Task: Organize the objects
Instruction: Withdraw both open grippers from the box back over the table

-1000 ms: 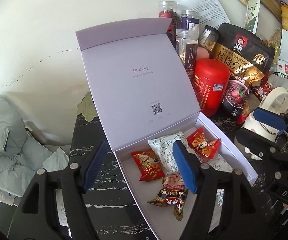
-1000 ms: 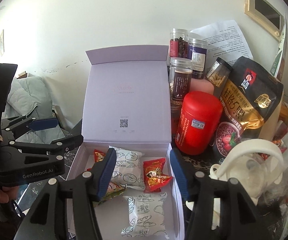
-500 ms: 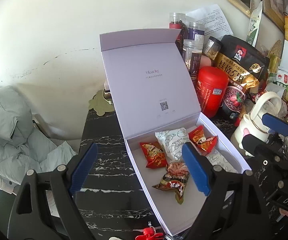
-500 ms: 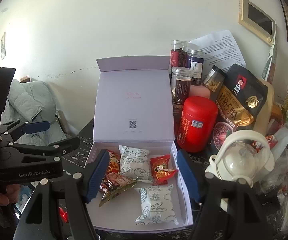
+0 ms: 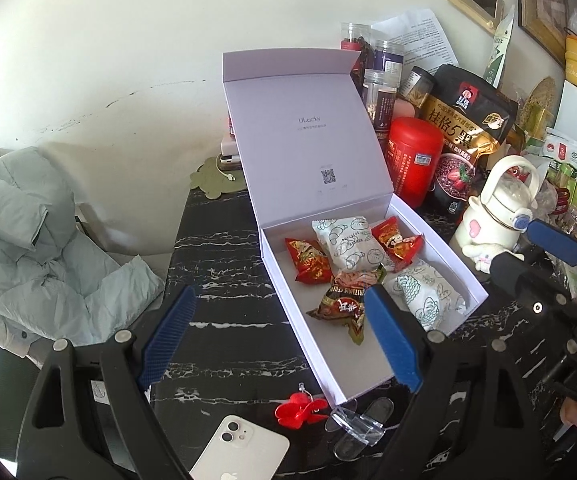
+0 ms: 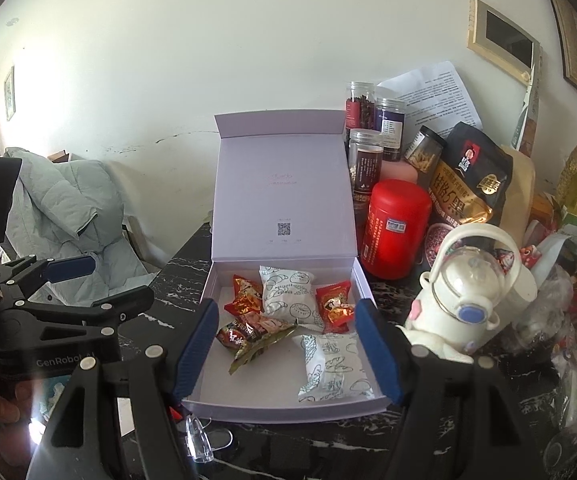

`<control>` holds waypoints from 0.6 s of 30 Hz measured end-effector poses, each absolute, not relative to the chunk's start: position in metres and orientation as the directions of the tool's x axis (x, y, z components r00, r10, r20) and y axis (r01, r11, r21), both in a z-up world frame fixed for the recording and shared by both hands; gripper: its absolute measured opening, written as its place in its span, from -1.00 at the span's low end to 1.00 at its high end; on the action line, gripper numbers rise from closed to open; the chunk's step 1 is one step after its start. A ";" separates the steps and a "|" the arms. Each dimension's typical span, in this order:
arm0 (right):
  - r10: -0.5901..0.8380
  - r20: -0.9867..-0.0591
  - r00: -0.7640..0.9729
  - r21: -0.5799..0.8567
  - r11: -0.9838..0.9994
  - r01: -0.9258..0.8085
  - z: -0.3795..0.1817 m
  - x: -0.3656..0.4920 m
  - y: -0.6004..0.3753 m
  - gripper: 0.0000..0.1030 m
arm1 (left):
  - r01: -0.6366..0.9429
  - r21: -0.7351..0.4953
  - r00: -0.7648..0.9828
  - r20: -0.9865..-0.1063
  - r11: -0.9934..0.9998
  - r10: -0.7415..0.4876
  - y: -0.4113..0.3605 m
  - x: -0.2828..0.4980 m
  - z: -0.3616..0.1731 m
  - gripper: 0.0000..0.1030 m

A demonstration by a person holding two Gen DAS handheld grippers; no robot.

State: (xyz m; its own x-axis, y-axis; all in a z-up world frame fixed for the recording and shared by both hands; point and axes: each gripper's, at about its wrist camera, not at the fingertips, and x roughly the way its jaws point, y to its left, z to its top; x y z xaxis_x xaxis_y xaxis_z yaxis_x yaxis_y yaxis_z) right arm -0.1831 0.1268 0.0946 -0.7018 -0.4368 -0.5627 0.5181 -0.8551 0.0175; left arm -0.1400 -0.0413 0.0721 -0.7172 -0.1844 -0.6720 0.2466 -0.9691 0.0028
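Observation:
A lilac gift box (image 5: pixel 440 240) lies open on the black marble table, its lid standing upright. Inside are two white bread packets (image 5: pixel 348 240), two red snack packets (image 5: pixel 308 260) and a brown-red packet (image 5: pixel 340 300). My left gripper (image 5: pixel 278 296) hovers open over the box's near left corner and the table, with nothing between its fingers. In the right wrist view the same box (image 6: pixel 288 410) sits straight ahead. My right gripper (image 6: pixel 286 308) is open above its front half, holding nothing. The left gripper (image 6: pixel 120 280) shows at the left of that view.
Right of the box stand a red canister (image 5: pixel 414 160), several jars (image 6: pixel 364 160), a black oat bag (image 5: pixel 464 120) and a white kettle (image 6: pixel 468 292). A white phone (image 5: pixel 240 452), a red clip (image 5: pixel 300 408) and a clear plastic stand (image 5: pixel 356 424) lie in front. A grey jacket (image 5: pixel 20 240) hangs left.
Both grippers have drawn back from the box and their jaws have spread wider. The phone, red clip and clear stand have come into view in front of the box.

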 end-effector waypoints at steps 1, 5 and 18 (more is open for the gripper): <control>-0.432 -0.568 -0.701 0.017 -0.857 0.514 0.094 -0.180 0.127 0.39 | 0.248 0.002 -0.717 -0.672 -0.969 -0.186 -0.041 -0.135 0.072 0.68; -0.424 -0.577 -0.698 0.028 -0.864 0.502 0.089 -0.168 0.132 0.39 | 0.251 0.010 -0.717 -0.670 -0.968 -0.193 -0.039 -0.120 0.072 0.68; -0.419 -0.630 -0.654 0.058 -0.865 0.499 0.054 -0.141 0.133 0.39 | 0.241 0.026 -0.692 -0.696 -0.970 -0.191 -0.035 -0.092 0.042 0.68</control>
State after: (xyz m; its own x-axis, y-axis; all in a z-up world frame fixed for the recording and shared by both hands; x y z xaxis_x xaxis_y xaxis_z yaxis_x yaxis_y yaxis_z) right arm -0.1408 0.1326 0.0542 -0.6537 -0.4192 -0.6300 0.4986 -0.8649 0.0581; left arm -0.0917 -0.0353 0.0420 -0.6924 -0.1908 -0.6958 0.2409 -0.9702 0.0264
